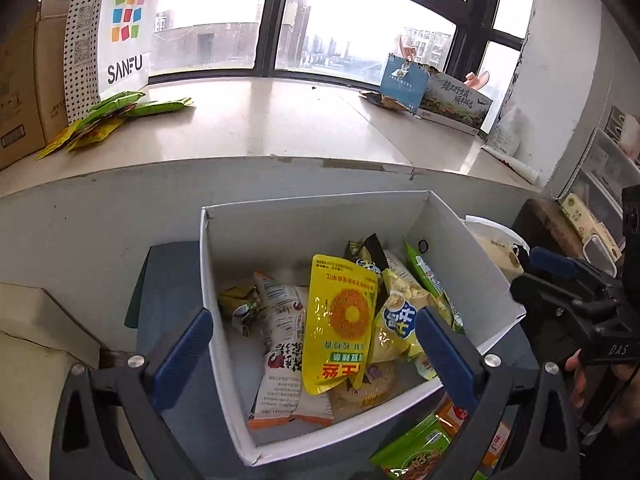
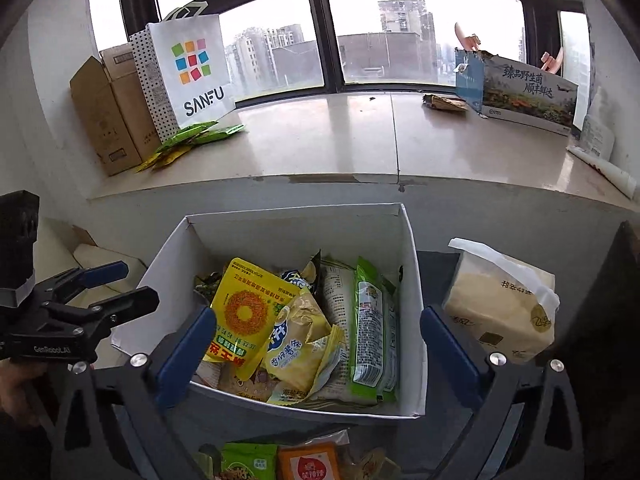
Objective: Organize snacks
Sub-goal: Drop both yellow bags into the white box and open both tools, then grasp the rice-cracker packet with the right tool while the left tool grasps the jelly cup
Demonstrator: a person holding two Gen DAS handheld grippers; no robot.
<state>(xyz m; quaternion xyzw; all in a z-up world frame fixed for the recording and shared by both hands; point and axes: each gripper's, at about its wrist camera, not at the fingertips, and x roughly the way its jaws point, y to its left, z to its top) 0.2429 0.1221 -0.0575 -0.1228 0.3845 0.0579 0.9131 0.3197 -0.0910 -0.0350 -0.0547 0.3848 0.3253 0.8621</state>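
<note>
A white open box point(image 1: 232, 360) point(image 2: 412, 264) holds several snack packets. A yellow pouch with an orange ring point(image 1: 340, 320) point(image 2: 240, 312) leans upright in it, beside a pale yellow chip bag point(image 1: 400, 320) point(image 2: 296, 340) and a green packet point(image 2: 368, 328). My left gripper point(image 1: 314, 344) is open and empty above the box; it also shows in the right wrist view point(image 2: 120, 284). My right gripper point(image 2: 318, 344) is open and empty above the box; it also shows in the left wrist view point(image 1: 548, 272). More packets lie in front of the box point(image 1: 420, 448) point(image 2: 280, 460).
A pale window ledge point(image 2: 360, 144) runs behind the box. On it stand a SANFU paper bag point(image 2: 192, 72), cardboard boxes point(image 2: 108, 112), green and yellow packets point(image 2: 192, 140) and a printed carton point(image 2: 524, 92). A beige bagged package point(image 2: 500, 312) sits right of the box.
</note>
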